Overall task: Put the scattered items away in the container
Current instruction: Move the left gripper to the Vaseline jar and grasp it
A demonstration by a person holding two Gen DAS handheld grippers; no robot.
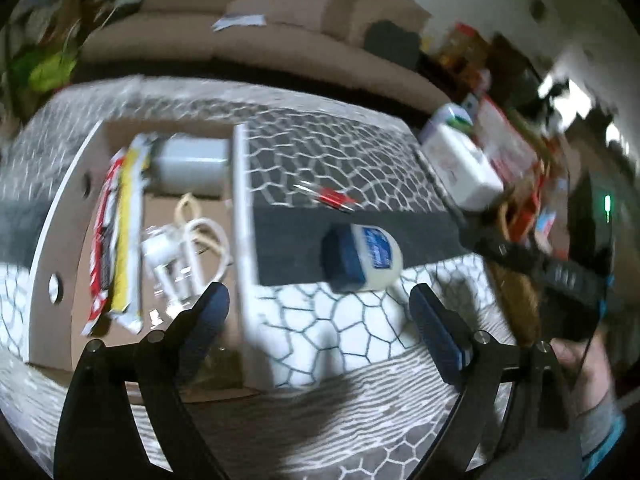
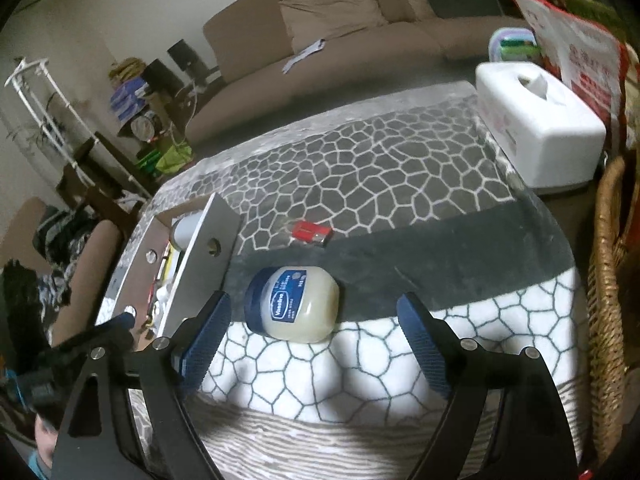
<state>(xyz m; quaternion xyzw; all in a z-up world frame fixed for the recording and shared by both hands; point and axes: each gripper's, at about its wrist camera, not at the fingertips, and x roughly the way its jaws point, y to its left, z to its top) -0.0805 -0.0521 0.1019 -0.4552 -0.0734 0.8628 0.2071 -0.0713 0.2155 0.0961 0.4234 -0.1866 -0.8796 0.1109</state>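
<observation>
A Vaseline jar [image 2: 292, 304] with a blue lid lies on its side on the patterned cloth, just ahead of my open, empty right gripper [image 2: 314, 322]. It also shows in the left wrist view [image 1: 360, 258]. A small red item [image 2: 310, 233] lies farther back; the left wrist view shows it too [image 1: 330, 198]. The container, a shallow white-walled box [image 1: 244, 216], sits at the left and holds a snack packet [image 1: 120, 232], a white cable [image 1: 188, 248] and a grey can [image 1: 188, 168]. My left gripper [image 1: 318, 312] is open and empty over the box's right wall.
A white tissue box [image 2: 536, 120] stands at the back right, with a wicker basket [image 2: 608, 280] along the right edge. A brown sofa [image 2: 340, 40] lies behind the table. The box wall also shows in the right wrist view [image 2: 204, 256].
</observation>
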